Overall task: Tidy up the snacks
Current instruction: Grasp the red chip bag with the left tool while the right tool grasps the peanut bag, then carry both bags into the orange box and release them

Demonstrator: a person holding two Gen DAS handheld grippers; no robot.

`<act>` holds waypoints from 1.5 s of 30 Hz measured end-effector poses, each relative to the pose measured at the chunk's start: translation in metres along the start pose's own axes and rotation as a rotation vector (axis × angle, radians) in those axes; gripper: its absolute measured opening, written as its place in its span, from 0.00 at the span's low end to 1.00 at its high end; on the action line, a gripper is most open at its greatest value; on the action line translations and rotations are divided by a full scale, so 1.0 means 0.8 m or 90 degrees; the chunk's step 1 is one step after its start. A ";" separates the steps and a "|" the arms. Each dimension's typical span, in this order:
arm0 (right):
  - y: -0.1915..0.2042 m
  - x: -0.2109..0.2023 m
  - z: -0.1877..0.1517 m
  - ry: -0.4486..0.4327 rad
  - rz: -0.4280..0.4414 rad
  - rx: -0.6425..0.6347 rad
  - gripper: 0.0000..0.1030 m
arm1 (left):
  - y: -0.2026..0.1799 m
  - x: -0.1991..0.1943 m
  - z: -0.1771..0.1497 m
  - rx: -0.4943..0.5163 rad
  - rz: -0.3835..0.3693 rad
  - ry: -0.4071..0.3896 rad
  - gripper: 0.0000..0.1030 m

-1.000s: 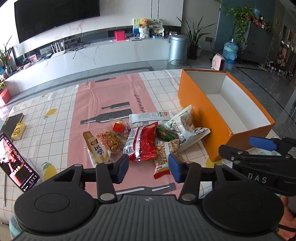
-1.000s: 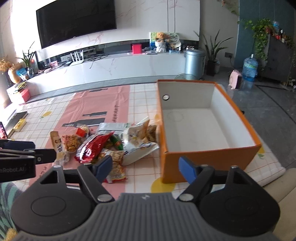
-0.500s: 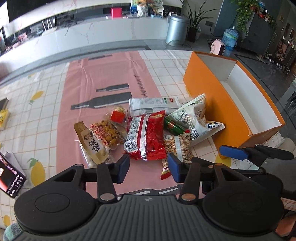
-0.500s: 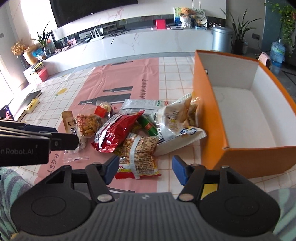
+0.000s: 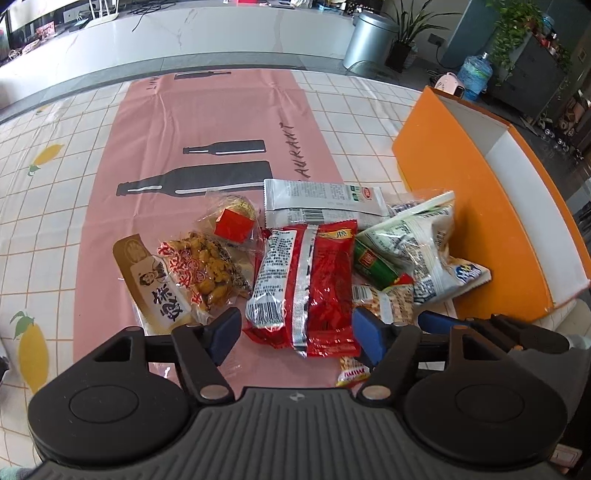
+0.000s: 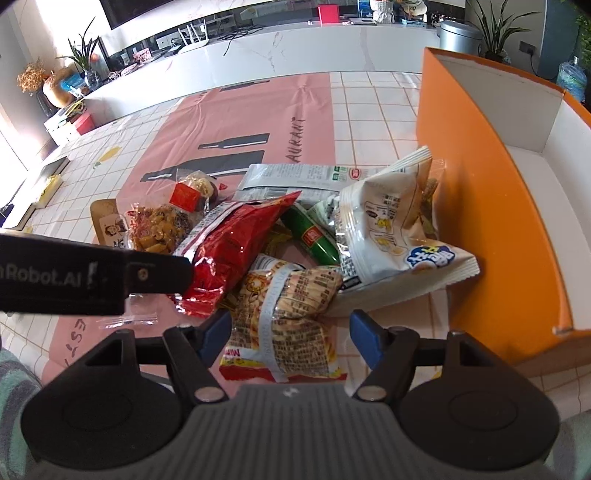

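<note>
Checked worktop (image 5: 55, 192), snack pile (image 5: 303, 258) beside the empty orange box (image 6: 480, 206) at its right edge. Both views closer than a second ago. Left gripper (image 5: 297, 332) jaws just opened, straddling the red bag (image 5: 314, 284), pads not pressing. Right gripper (image 6: 290, 332) apart around the peanut pack (image 6: 288, 314). Grasps look imminent.

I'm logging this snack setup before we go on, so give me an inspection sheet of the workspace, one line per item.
Surface: checked tablecloth with a pink bottle-print mat on top.
Job's things: orange box, open, nothing seen inside; snack pile beside it, including a red bag, a peanut bag, a white puffed bag and a green sausage.
Clutter: empty clear wrapper on the mat.
Grippers: left gripper open astride the red bag, jaws just opened wider; right gripper open astride the peanut bag, jaws just opened slightly.
Cables: cords on the far counter.
Surroundings: bin, plants, water jug.
</note>
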State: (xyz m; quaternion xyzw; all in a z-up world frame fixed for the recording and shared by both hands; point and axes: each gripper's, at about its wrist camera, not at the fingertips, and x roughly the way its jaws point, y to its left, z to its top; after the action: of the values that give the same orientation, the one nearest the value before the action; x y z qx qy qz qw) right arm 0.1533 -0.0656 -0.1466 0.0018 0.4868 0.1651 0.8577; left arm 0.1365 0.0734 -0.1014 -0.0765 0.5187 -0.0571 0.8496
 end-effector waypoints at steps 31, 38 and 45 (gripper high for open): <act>-0.005 -0.005 0.014 0.009 -0.002 -0.049 0.30 | 0.008 0.034 0.002 -0.051 -0.028 0.021 0.78; -0.008 -0.034 0.008 -0.004 0.026 -0.046 0.28 | 0.008 -0.011 0.003 -0.066 -0.007 -0.030 0.78; -0.025 -0.095 0.015 -0.066 0.088 -0.015 0.27 | 0.005 -0.052 0.002 -0.066 0.005 -0.064 0.78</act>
State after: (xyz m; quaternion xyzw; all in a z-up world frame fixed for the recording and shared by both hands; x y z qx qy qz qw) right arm 0.1328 -0.1042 -0.0802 0.0342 0.4384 0.2291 0.8684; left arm 0.1186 0.0847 -0.0651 -0.1209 0.4778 -0.0229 0.8698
